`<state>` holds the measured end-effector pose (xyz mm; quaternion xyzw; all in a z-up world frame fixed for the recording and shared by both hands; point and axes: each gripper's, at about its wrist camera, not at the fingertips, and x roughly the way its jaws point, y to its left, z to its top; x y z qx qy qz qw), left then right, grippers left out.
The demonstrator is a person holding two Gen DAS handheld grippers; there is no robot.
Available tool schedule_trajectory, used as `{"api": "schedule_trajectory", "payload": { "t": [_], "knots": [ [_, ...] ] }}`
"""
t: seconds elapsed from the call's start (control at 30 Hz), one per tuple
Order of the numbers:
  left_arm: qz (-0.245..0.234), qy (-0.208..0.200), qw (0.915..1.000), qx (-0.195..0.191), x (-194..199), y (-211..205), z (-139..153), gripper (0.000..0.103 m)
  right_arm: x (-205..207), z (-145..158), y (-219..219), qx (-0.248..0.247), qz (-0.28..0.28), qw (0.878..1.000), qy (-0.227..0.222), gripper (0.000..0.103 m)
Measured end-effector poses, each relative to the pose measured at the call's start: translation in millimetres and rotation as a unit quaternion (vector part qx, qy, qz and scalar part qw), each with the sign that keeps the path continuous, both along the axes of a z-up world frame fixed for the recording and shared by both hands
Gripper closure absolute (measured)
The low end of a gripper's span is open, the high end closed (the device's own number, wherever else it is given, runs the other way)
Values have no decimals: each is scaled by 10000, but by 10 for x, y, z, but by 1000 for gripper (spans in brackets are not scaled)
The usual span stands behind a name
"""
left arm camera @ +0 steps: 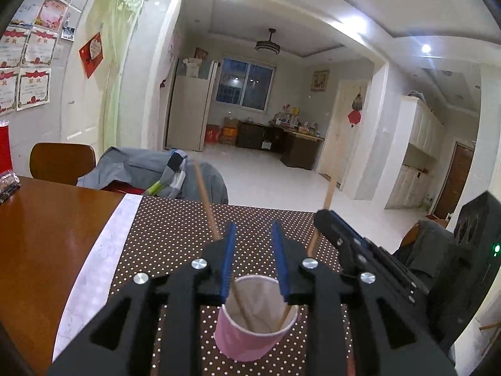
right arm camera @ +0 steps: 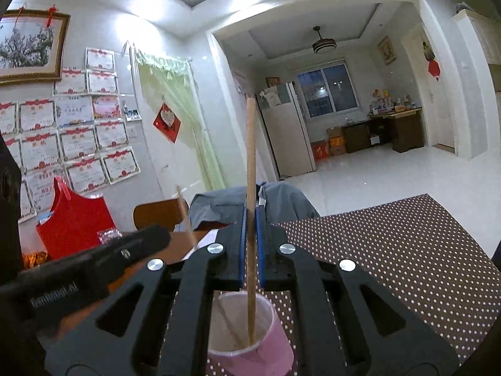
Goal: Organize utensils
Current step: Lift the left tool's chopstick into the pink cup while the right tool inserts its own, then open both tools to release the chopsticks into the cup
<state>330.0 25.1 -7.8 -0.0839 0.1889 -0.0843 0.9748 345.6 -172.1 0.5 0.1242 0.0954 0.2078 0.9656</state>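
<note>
with the left gripper (left arm camera: pixel 253 235) released, the right gripper (right arm camera: pixel 250 228), clenched on its chopstick (right arm camera: pixel 250 156), should loosen only once the tip rests inside the pink cup (right arm camera: pixel 250 338).

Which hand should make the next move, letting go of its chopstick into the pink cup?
Probably the right gripper: its jaws are shut on a chopstick whose tip is already inside the pink cup. The left gripper is open.

Both tools are black plastic. The left gripper (left arm camera: pixel 253 235) has two blue ridged pads (left arm camera: pixel 230 260) and four round silver screws (left arm camera: pixel 199 263) on its arms. The right gripper (right arm camera: pixel 251 238) looks the same, with blue strips and silver screws (right arm camera: pixel 215 248). Small white letters, too blurry to read, mark one side, and a tiny green light (left arm camera: pixel 495 247) glows.
</note>
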Motion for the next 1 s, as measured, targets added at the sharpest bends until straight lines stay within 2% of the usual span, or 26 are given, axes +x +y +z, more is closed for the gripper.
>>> {"api": "schedule_trajectory", "payload": {
  "t": [0.37,0.53,0.57,0.6,0.63,0.67,0.83,0.93,1.0],
  "knots": [
    [77,169,9997,173,-308,80,-47,72,-263,-48,48,-355,-130,9990,245,96],
    [95,233,9991,331,-429,99,-71,64,-325,-65,113,-524,-122,9975,458,93],
    [106,265,9989,369,-454,107,-82,64,-333,-70,122,-544,-134,9970,538,84],
    [114,302,9987,406,-477,116,-94,64,-346,-77,119,-547,-151,9967,576,63],
    [112,339,9984,438,-501,127,-107,64,-374,-74,117,-545,-209,9965,594,49],
    [116,360,9983,454,-517,137,-116,64,-418,-67,112,-533,-267,9967,555,43],
    [107,661,9966,477,-648,234,-211,64,-562,-31,111,-719,-377,9947,632,43],
    [70,1023,9933,540,-706,293,-304,64,-653,-40,73,-827,-497,9919,826,43],
    [47,1387,9880,673,-745,324,-414,64,-695,-82,70,-944,-498,9887,1053,43]
  ]
}}
